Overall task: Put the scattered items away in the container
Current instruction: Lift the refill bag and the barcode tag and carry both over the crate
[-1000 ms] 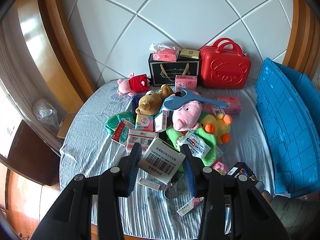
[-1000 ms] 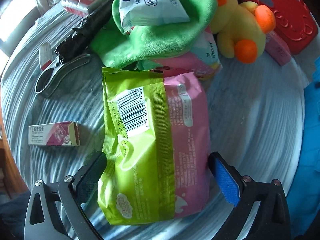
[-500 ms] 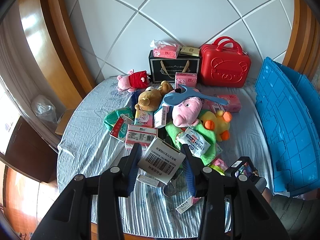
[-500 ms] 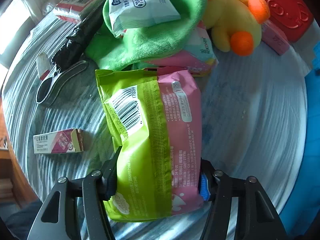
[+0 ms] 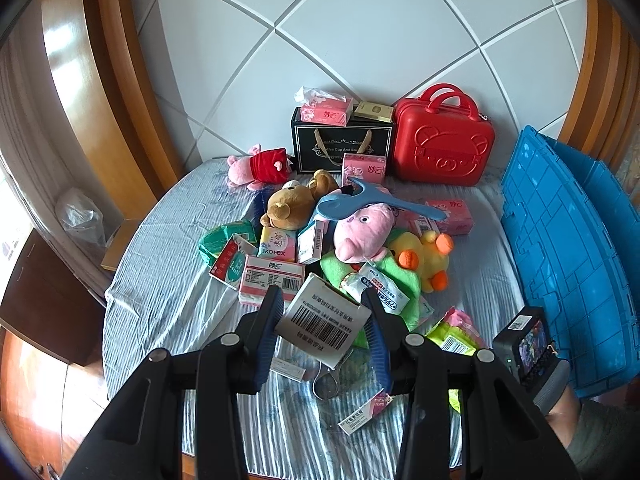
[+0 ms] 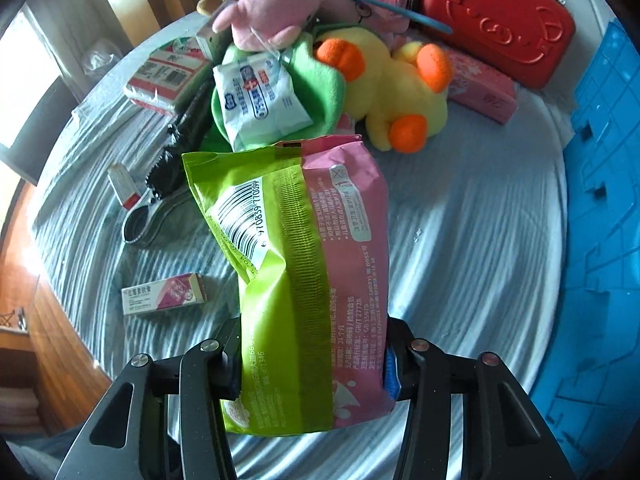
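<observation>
My left gripper (image 5: pixel 322 295) is shut on a white carton with a barcode (image 5: pixel 324 320) and holds it above the pile. My right gripper (image 6: pixel 314 344) has a green and pink wipes packet (image 6: pixel 304 264) between its jaws; they are still closing and both pads press on its lower end. The packet hangs clear of the striped tablecloth (image 6: pixel 460 240). From the left wrist view the same packet (image 5: pixel 452 330) shows beside the right hand's device (image 5: pixel 524 340). The blue folding crate (image 5: pixel 568 240) stands at the table's right edge (image 6: pixel 600 200).
A heap fills the middle of the table: pink pig plush (image 5: pixel 360 232), yellow duck (image 6: pixel 400 92), brown bear (image 5: pixel 292 204), wet-wipe pack (image 6: pixel 260 96), tissue packs. A red case (image 5: pixel 444 148) and black gift bag (image 5: pixel 340 148) stand at the back. A small box (image 6: pixel 164 294) and metal clip (image 6: pixel 144 220) lie near the front.
The right gripper's jaws closed from wide apart onto the green and pink packet and lifted it off the cloth. The left gripper stayed put with its carton.
</observation>
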A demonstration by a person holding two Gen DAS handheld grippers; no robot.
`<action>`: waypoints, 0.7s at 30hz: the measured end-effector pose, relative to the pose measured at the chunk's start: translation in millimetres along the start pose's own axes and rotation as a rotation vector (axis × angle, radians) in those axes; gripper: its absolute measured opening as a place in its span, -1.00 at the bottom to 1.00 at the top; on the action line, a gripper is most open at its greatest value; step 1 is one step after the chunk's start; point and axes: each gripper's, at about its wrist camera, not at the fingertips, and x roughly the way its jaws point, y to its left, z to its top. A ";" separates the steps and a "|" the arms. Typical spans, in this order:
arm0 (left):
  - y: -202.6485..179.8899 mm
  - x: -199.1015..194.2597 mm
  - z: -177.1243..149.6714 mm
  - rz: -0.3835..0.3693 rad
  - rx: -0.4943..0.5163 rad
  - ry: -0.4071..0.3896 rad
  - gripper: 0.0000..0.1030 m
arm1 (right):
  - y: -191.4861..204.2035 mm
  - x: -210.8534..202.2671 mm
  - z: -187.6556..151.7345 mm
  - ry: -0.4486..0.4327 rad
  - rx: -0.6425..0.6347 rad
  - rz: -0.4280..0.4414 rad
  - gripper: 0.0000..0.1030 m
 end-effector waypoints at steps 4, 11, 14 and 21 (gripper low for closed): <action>-4.2 -4.7 3.0 -0.009 -0.003 -0.017 -0.23 | 10.7 -42.2 20.8 -0.068 0.012 0.014 -0.06; -11.5 -10.7 8.4 -0.017 -0.006 -0.038 -0.23 | 21.1 -110.7 42.3 -0.197 0.028 0.059 -0.05; -15.9 -12.2 10.1 -0.018 -0.006 -0.044 -0.23 | 14.9 -141.8 44.6 -0.249 0.035 0.075 -0.05; -25.5 -19.7 14.4 -0.015 -0.004 -0.060 -0.23 | 10.3 -195.7 49.1 -0.336 0.051 0.111 -0.05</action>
